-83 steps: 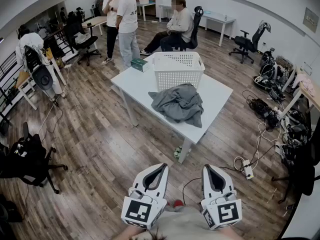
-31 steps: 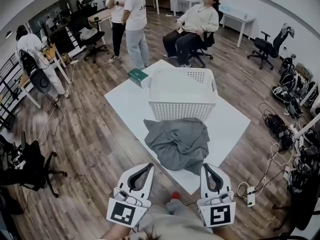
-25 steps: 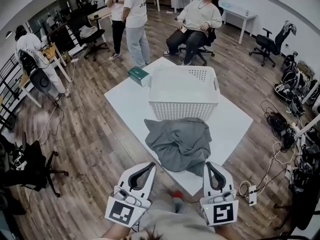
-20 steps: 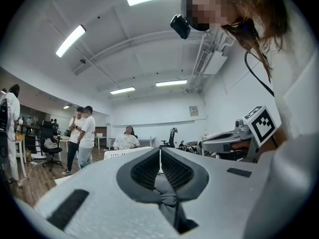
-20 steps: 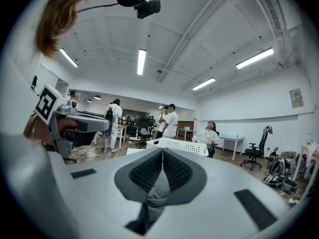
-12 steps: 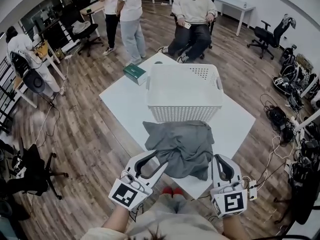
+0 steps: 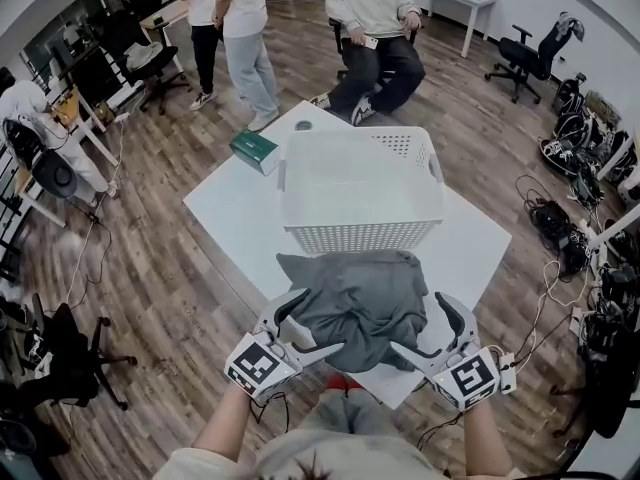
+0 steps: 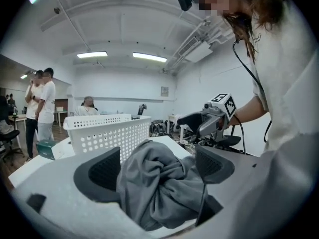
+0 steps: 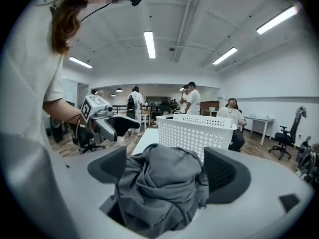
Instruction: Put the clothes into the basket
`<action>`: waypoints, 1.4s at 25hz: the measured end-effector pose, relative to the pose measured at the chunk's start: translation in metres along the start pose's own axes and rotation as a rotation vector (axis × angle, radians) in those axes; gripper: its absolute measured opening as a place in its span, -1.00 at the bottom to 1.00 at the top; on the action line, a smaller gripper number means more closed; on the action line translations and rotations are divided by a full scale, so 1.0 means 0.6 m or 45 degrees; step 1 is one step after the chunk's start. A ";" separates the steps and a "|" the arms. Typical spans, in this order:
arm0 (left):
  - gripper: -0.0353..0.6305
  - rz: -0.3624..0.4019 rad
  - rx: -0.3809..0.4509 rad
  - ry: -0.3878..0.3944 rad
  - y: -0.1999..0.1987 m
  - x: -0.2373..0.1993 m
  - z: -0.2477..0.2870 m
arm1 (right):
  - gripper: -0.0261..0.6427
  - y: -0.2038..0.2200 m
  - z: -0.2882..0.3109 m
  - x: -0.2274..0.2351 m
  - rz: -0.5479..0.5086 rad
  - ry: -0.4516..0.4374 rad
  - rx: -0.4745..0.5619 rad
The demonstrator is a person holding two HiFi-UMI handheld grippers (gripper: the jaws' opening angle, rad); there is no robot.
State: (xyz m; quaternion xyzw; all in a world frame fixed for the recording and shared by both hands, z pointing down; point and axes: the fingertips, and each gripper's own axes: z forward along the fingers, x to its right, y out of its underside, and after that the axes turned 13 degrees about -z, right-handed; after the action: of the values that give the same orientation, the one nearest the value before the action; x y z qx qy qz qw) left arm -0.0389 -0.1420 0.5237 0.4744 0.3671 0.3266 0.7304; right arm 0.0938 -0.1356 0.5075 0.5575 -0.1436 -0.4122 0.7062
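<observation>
We're over the white table (image 7: pixel 235 208) now, and the clothes (image 7: pixel 355 303) sit at its near edge: one grey garment, plain and matte, crumpled into a soft heap with deep folds and a raised knot of cloth in the middle. It has no clear front or back. In the head view the heap is wider than it is deep, so its long axis runs left to right, along the basket's near wall. Its far edge lies just beside that wall.

The basket (image 7: pixel 362 233) is white plastic with perforated sides and a handle cut-out at each end. It stands upright behind the garment, and all we see inside is its own bare floor. A small green box (image 7: pixel 253 149) lies on the table off the basket's far left corner, apart from it.

The left gripper (image 8: pixel 155 166) comes in at the heap's left end and its jaws are opening, with grey cloth bunched between them. The right gripper (image 9: pixel 167 171) is at the right end; its jaws are opening too, also with the garment between them.
</observation>
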 end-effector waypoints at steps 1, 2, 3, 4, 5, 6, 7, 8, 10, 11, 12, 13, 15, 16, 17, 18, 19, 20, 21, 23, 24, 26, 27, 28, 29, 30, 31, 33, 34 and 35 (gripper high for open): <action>0.51 0.016 -0.043 0.027 0.012 -0.003 0.008 | 0.49 0.011 0.006 -0.009 -0.033 -0.062 -0.044; 0.57 0.029 -0.085 0.048 0.023 -0.006 0.016 | 0.57 0.024 0.012 -0.019 -0.060 -0.126 -0.092; 0.62 0.039 -0.125 0.065 0.034 -0.008 0.023 | 0.63 0.040 0.017 -0.029 -0.082 -0.186 -0.133; 0.65 0.045 -0.165 0.079 0.046 -0.011 0.030 | 0.68 0.057 0.023 -0.038 -0.101 -0.236 -0.164; 0.69 0.047 -0.204 0.093 0.059 -0.013 0.037 | 0.72 0.076 0.029 -0.045 -0.116 -0.276 -0.194; 0.72 0.048 -0.244 0.107 0.072 -0.015 0.044 | 0.74 0.095 0.035 -0.051 -0.130 -0.308 -0.227; 0.75 0.050 -0.283 0.118 0.086 -0.017 0.051 | 0.75 0.113 0.041 -0.055 -0.148 -0.332 -0.264; 0.77 0.051 -0.321 0.127 0.100 -0.021 0.057 | 0.75 0.131 0.048 -0.058 -0.170 -0.350 -0.303; 0.81 0.052 -0.392 0.136 0.128 -0.030 0.072 | 0.75 0.167 0.063 -0.058 -0.210 -0.380 -0.379; 0.82 0.055 -0.427 0.138 0.142 -0.035 0.079 | 0.75 0.184 0.072 -0.057 -0.216 -0.395 -0.411; 0.82 0.059 -0.463 0.138 0.158 -0.041 0.088 | 0.75 0.200 0.082 -0.056 -0.220 -0.410 -0.439; 0.83 0.062 -0.501 0.141 0.175 -0.047 0.097 | 0.75 0.214 0.094 -0.054 -0.230 -0.423 -0.465; 0.83 0.083 -0.568 0.152 0.199 -0.056 0.119 | 0.75 0.242 0.116 -0.049 -0.265 -0.440 -0.521; 0.83 0.098 -0.594 0.153 0.207 -0.061 0.130 | 0.75 0.255 0.125 -0.046 -0.276 -0.445 -0.544; 0.83 0.109 -0.616 0.151 0.214 -0.065 0.138 | 0.75 0.268 0.134 -0.044 -0.276 -0.449 -0.560; 0.83 0.112 -0.636 0.147 0.221 -0.069 0.144 | 0.75 0.277 0.142 -0.043 -0.263 -0.453 -0.569; 0.83 0.107 -0.658 0.143 0.229 -0.073 0.149 | 0.75 0.284 0.150 -0.042 -0.240 -0.459 -0.573; 0.83 0.097 -0.679 0.143 0.238 -0.078 0.152 | 0.75 0.288 0.156 -0.041 -0.208 -0.471 -0.571; 0.83 0.085 -0.698 0.146 0.247 -0.081 0.156 | 0.75 0.291 0.162 -0.041 -0.171 -0.489 -0.564; 0.83 0.065 -0.718 0.161 0.260 -0.086 0.163 | 0.75 0.295 0.171 -0.044 -0.105 -0.532 -0.542; 0.83 0.060 -0.721 0.169 0.263 -0.088 0.166 | 0.75 0.296 0.175 -0.046 -0.085 -0.552 -0.530; 0.83 0.048 -0.716 0.181 0.265 -0.089 0.170 | 0.74 0.294 0.181 -0.050 -0.082 -0.584 -0.513; 0.83 0.041 -0.707 0.184 0.263 -0.089 0.172 | 0.74 0.291 0.185 -0.053 -0.090 -0.597 -0.508; 0.83 0.034 -0.697 0.183 0.261 -0.089 0.173 | 0.74 0.287 0.188 -0.057 -0.097 -0.610 -0.501; 0.83 0.030 -0.687 0.180 0.259 -0.089 0.175 | 0.73 0.281 0.193 -0.063 -0.105 -0.623 -0.491; 0.83 0.029 -0.681 0.174 0.258 -0.089 0.177 | 0.72 0.276 0.197 -0.070 -0.114 -0.639 -0.476; 0.83 0.030 -0.680 0.166 0.257 -0.090 0.178 | 0.64 0.269 0.200 -0.079 -0.124 -0.658 -0.458; 0.82 0.030 -0.684 0.157 0.258 -0.093 0.179 | 0.24 0.257 0.206 -0.096 -0.131 -0.689 -0.420; 0.82 0.028 -0.686 0.162 0.258 -0.095 0.179 | 0.07 0.253 0.208 -0.102 -0.128 -0.689 -0.405; 0.77 0.025 -0.686 0.170 0.259 -0.095 0.178 | -0.04 0.250 0.209 -0.105 -0.126 -0.680 -0.394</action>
State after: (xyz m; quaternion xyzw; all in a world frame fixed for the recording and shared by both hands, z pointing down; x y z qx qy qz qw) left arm 0.0023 -0.1852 0.7113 0.2439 0.3097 0.4500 0.8013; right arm 0.0352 -0.1670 0.7020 0.3217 -0.2323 -0.5950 0.6990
